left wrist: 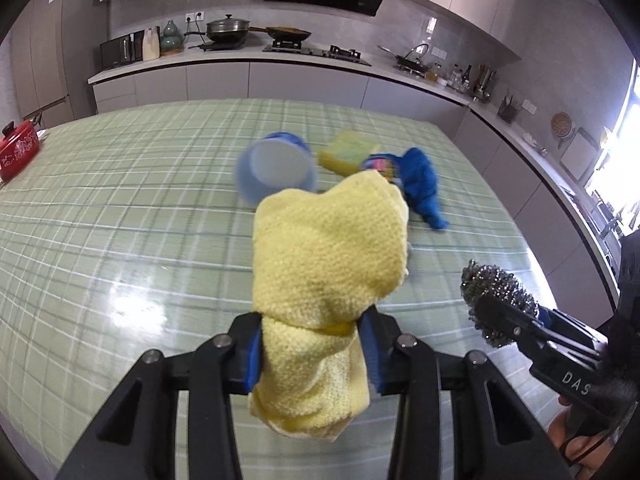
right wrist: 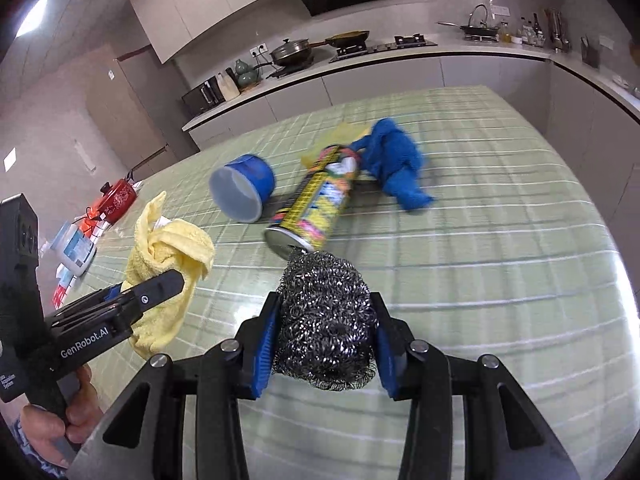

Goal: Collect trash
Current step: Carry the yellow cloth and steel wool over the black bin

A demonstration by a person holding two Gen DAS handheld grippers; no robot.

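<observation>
My left gripper (left wrist: 312, 352) is shut on a yellow cloth (left wrist: 328, 256), lifted above the green checked table (left wrist: 120, 208); the same cloth (right wrist: 168, 256) hangs from it at the left of the right wrist view. My right gripper (right wrist: 326, 340) is shut on a steel wool scourer (right wrist: 326, 320), which also shows at the lower right of the left wrist view (left wrist: 496, 300). Farther off on the table lie a tipped blue cup (right wrist: 244, 188), a yellow spray can (right wrist: 316, 204), a blue cloth (right wrist: 394, 164) and a yellow sponge (left wrist: 348, 150).
A red pot (right wrist: 116, 200) and a white-and-blue container (right wrist: 76, 248) sit at the table's left edge. Kitchen counters with pans and a stove (left wrist: 316, 50) run behind and along the right. A hand (right wrist: 52, 428) holds the left gripper's handle.
</observation>
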